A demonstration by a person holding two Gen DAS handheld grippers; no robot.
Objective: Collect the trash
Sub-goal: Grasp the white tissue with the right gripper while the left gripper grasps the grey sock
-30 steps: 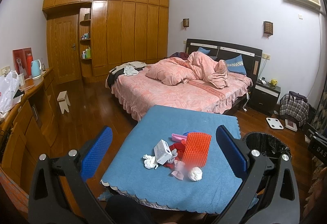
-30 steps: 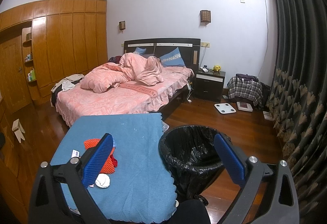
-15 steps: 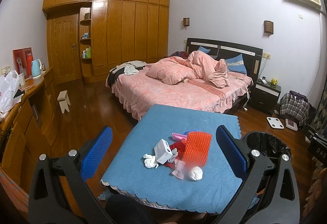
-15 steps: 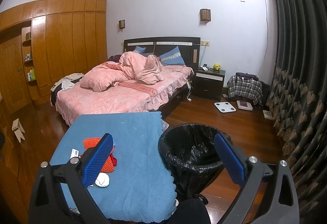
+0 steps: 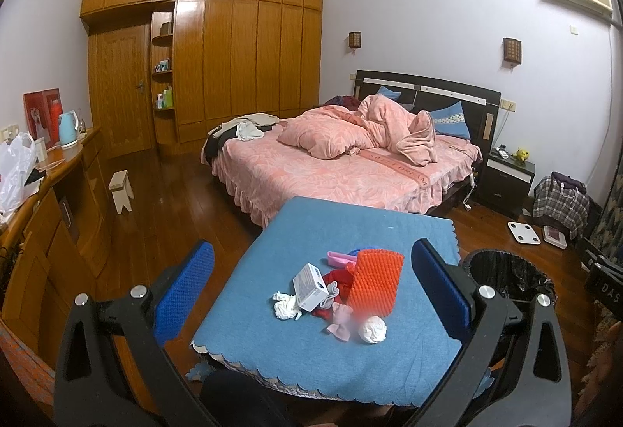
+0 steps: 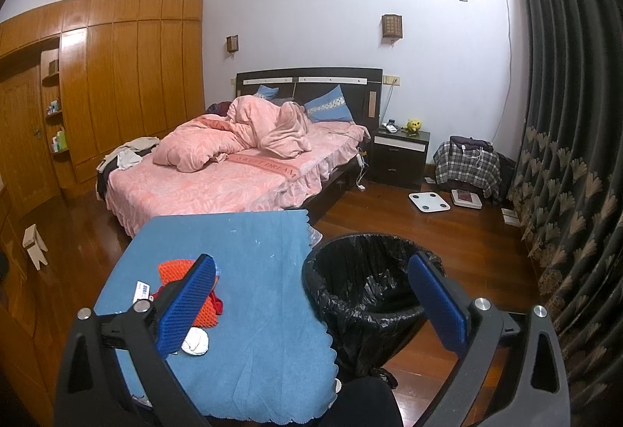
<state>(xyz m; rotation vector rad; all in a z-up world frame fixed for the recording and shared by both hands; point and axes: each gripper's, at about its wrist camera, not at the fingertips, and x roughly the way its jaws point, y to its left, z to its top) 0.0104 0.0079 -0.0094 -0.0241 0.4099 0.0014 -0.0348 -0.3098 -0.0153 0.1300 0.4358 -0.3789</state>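
On the left, one wooden sideboard [image 5: 58,193] is running along the wall, carrying one white plastic bag [image 5: 13,170] and one pale blue kettle [image 5: 68,123]. One small wooden stool [image 5: 121,190] is standing on the floor beside it.

The left gripper [image 5: 311,288] is hovering above the near edge of one table covered by a blue cloth [image 5: 350,220]; its two blue-padded fingers [image 5: 183,292] are spread wide with nothing between them. On the cloth the trash is lying in one loose cluster: one crumpled white tissue [image 5: 285,305] at the left, one small white box [image 5: 310,286] just beside it, one tangle of red scraps [image 5: 338,281] under the box's right edge, one pink wrapper [image 5: 339,257] farther back, one orange textured pad [image 5: 374,283] leaning over the red scraps, one pink scrap [image 5: 339,322] toward the near edge, and one white paper ball [image 5: 372,329] at the right of it. A blurred patch is covering part of the pile.

Behind the table, one bed [image 5: 331,170] with a pink quilt is filling the middle of the room.

The right gripper [image 6: 311,304] is hanging over the table's right edge and one bin lined with a black bag [image 6: 370,271], which is standing on the floor touching the hanging cloth. Its two fingers are likewise parted and gripping nothing. Inside the bin, only black liner is showing. Farther right, one nightstand [image 6: 401,158], two flat scales [image 6: 429,201] on the floor and one dark curtain [image 6: 576,154] are lining the wall.
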